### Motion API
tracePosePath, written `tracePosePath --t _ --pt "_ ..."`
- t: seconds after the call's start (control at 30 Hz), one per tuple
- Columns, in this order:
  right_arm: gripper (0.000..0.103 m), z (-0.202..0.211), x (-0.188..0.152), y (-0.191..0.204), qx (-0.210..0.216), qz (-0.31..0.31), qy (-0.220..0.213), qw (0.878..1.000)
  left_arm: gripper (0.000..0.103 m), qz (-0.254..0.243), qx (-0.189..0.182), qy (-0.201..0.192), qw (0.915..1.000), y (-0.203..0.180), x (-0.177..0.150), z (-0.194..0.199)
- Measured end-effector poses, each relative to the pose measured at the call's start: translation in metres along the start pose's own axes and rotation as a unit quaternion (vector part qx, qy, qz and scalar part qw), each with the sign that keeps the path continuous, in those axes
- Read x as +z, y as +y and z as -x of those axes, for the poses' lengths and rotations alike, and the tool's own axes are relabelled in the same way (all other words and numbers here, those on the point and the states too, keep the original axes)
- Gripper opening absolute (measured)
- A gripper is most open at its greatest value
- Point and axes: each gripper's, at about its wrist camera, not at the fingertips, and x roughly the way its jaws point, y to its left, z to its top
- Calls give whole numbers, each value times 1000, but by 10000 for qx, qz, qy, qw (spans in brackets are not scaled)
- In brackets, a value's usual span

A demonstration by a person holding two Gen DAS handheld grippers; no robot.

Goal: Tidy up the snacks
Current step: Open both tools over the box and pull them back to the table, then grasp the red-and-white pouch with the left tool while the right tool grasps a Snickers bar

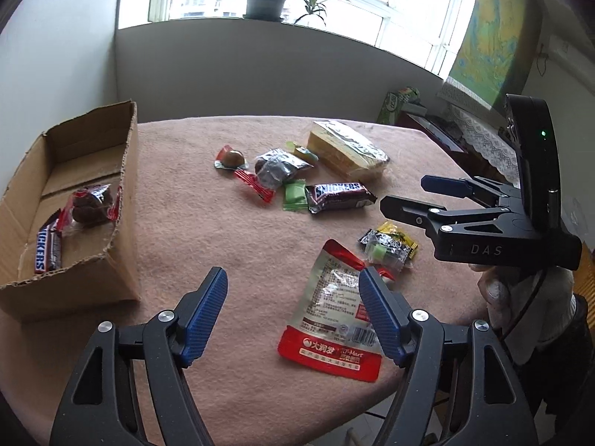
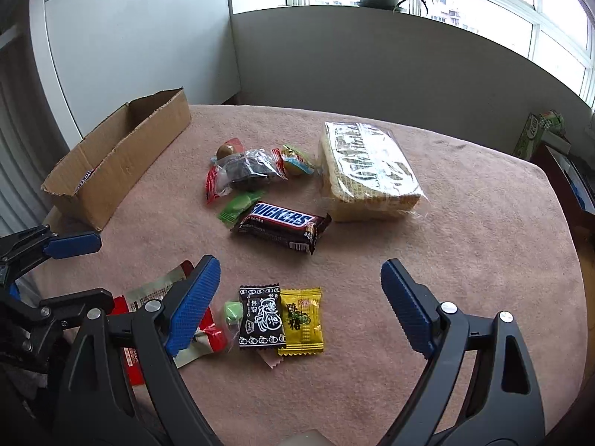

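Both black grippers, left (image 1: 293, 286) and right (image 2: 300, 278), hovered wide apart above scattered wrapped snacks (image 2: 280, 225); only the left view revealed the brown cardboard box's (image 1: 126, 171) contents

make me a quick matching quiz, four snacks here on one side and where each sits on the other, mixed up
Things:
1. Snickers bar
2. wafer pack
3. yellow candy
4. red pouch

Places:
A. far right of the pile
B. beside the black candy
C. under the left hand-held gripper
D. next to the green candy

Pairs: 1-D, 2-A, 3-B, 4-C
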Motion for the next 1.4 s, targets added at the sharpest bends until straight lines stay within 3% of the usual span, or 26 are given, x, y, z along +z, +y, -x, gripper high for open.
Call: tracePosePath --t 0.23,0.47,0.67,1.07,1.4 --pt "90 4 -15 -8 224 -155 34 9996 73 -500 -64 232 9985 -28 -14 -11" --pt "86 1 10 -10 409 -137 -13 9991 81 -947 45 423 9946 -48 -20 -25" --pt "75 -21 35 -2 803 247 177 9963 82 -903 300 542 9940 -41 -19 -40" --pt "74 -74 65 4 1447 94 679 9871 83 -1080 219 637 9919 -47 -21 -46" --pt "64 -78 56 -3 1296 145 856 9878 84 -909 423 641 9929 -34 -5 -65"
